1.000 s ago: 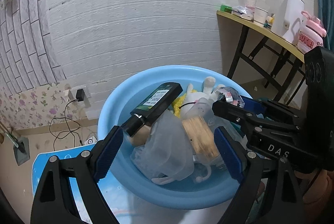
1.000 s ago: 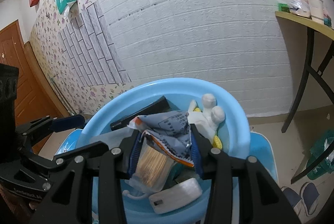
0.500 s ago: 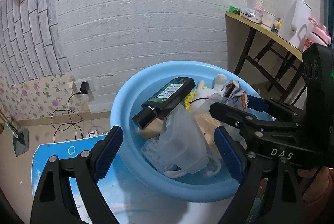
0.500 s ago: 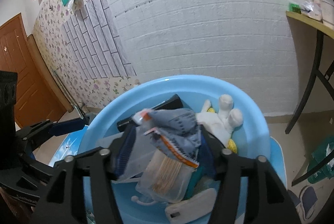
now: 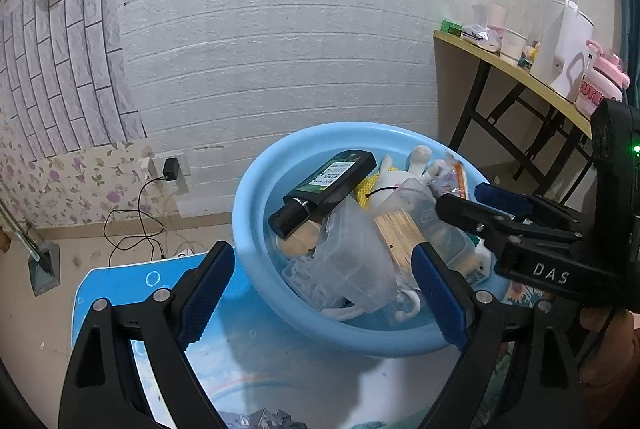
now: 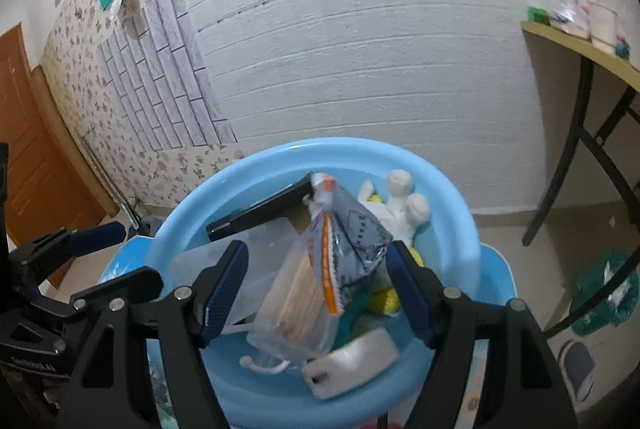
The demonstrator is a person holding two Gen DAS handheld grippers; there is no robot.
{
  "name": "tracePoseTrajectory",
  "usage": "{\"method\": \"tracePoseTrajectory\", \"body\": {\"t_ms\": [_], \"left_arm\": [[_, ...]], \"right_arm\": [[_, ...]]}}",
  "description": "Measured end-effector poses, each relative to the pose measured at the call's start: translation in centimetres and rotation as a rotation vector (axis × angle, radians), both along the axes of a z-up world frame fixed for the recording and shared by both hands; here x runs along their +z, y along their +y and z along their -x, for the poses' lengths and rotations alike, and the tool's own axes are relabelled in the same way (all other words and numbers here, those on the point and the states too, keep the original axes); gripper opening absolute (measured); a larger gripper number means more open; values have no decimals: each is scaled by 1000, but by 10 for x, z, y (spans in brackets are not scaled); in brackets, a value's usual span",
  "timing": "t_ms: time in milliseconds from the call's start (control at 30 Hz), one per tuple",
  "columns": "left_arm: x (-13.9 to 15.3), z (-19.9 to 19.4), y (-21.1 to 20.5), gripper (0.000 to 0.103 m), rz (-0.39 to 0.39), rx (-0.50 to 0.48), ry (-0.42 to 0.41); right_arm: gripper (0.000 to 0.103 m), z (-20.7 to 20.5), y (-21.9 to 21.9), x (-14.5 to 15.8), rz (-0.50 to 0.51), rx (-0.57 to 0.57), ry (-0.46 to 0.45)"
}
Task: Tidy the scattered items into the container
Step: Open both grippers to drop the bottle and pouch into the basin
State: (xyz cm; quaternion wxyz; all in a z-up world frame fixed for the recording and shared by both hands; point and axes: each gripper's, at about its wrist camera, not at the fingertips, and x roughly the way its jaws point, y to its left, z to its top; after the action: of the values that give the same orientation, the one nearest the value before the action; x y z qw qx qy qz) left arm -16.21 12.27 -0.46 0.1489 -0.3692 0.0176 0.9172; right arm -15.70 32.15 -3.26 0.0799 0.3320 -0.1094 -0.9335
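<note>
A light blue basin (image 5: 256,197) (image 6: 180,213) holds a black bottle (image 5: 332,185), a white plush toy (image 6: 400,205), a clear plastic box (image 5: 352,261), a bag of wooden sticks (image 6: 296,301) and a flat white item (image 6: 352,357). A grey and orange snack packet (image 6: 348,241) leans upright on the pile. My right gripper (image 6: 317,249) hangs over the basin with its jaws opening. The packet stands between them, and the pads are off it. My left gripper (image 5: 320,257) is open and empty at the basin's near left rim.
The basin rests on a small blue table (image 5: 120,281). A wooden side table (image 5: 500,61) at the right carries a white kettle (image 5: 568,45) and a pink bottle (image 5: 600,85). A charger cable (image 5: 140,213) trails on the floor by the brick-pattern wall.
My right gripper's jaws have spread apart and let go of the snack packet, which now leans on the pile. My left gripper has drawn back and left from the basin.
</note>
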Motion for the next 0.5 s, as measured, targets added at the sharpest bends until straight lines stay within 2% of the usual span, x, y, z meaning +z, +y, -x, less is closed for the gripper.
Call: {"method": "tracePoseTrajectory", "body": {"t_ms": [133,500], "left_arm": [[4,-8,-2,93,4,4,-3],[20,-33,-5,100,51,35,-11]], "right_arm": [[72,-8,4,2,1,-22,-3],[71,-38,-15,22,-38,4,23]]}}
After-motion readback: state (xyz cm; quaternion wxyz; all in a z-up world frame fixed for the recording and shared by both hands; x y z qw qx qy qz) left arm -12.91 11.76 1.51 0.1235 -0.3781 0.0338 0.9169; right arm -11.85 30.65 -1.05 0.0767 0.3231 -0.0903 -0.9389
